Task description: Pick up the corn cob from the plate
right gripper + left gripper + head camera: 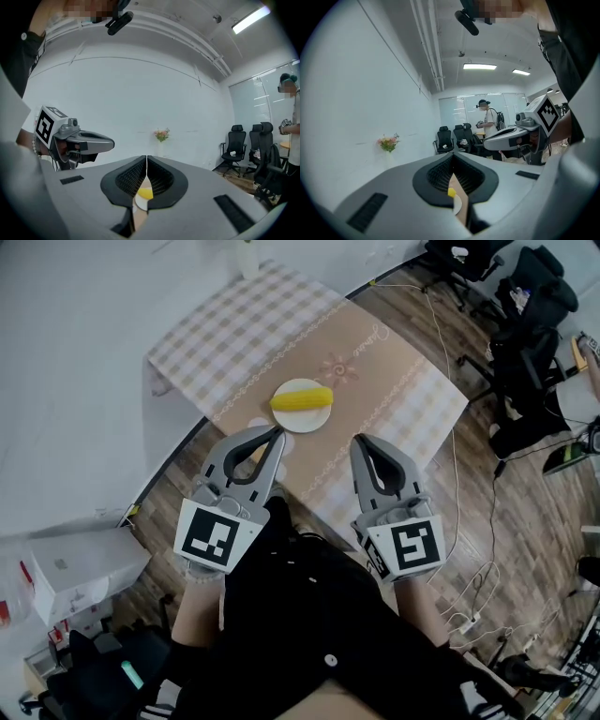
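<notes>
In the head view a yellow corn cob (301, 398) lies across a small white plate (302, 419) on the beige runner of a checked-cloth table (225, 334). My left gripper (277, 433) hovers just short of the plate's near edge, jaws shut and empty. Level with it and further right, my right gripper (360, 441) is also shut and empty. Through the hollow behind the jaws, the left gripper view shows a bit of the corn cob (451, 192) and plate (457, 205). The right gripper view shows the corn cob (144, 192) over the plate (139, 204) the same way.
A vase of flowers (246, 254) stands at the table's far end by the white wall. Black office chairs (530, 306) and floor cables (473, 601) lie to the right, a white box (80, 568) to the left. A person (490, 119) stands far off.
</notes>
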A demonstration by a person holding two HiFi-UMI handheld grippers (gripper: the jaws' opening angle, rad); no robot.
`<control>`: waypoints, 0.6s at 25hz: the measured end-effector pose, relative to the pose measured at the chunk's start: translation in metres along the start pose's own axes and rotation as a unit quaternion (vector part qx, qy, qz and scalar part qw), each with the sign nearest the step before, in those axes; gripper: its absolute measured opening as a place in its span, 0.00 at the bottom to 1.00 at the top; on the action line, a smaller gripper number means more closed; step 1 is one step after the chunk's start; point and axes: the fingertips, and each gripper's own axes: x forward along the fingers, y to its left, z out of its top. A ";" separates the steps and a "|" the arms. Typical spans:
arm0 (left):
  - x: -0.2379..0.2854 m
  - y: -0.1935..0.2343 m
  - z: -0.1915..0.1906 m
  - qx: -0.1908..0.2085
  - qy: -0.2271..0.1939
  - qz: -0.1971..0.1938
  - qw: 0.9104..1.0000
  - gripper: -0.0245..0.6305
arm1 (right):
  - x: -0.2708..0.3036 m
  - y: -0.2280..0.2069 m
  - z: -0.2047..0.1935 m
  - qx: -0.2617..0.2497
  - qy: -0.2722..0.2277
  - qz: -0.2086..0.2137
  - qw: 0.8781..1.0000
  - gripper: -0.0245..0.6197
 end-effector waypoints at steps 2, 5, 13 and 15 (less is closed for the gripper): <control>0.008 0.006 -0.002 0.001 0.003 -0.009 1.000 0.06 | 0.007 -0.003 0.000 0.001 0.004 -0.005 1.000 0.10; 0.023 0.015 -0.006 0.002 0.009 -0.022 1.000 0.06 | 0.018 -0.009 0.000 0.002 0.007 -0.014 1.000 0.10; 0.045 0.031 -0.025 0.008 0.017 -0.068 0.998 0.06 | 0.032 -0.016 -0.021 0.024 0.035 -0.061 0.997 0.10; 0.056 0.035 -0.030 0.012 0.024 -0.080 0.996 0.06 | 0.036 -0.023 -0.025 0.030 0.044 -0.074 0.996 0.10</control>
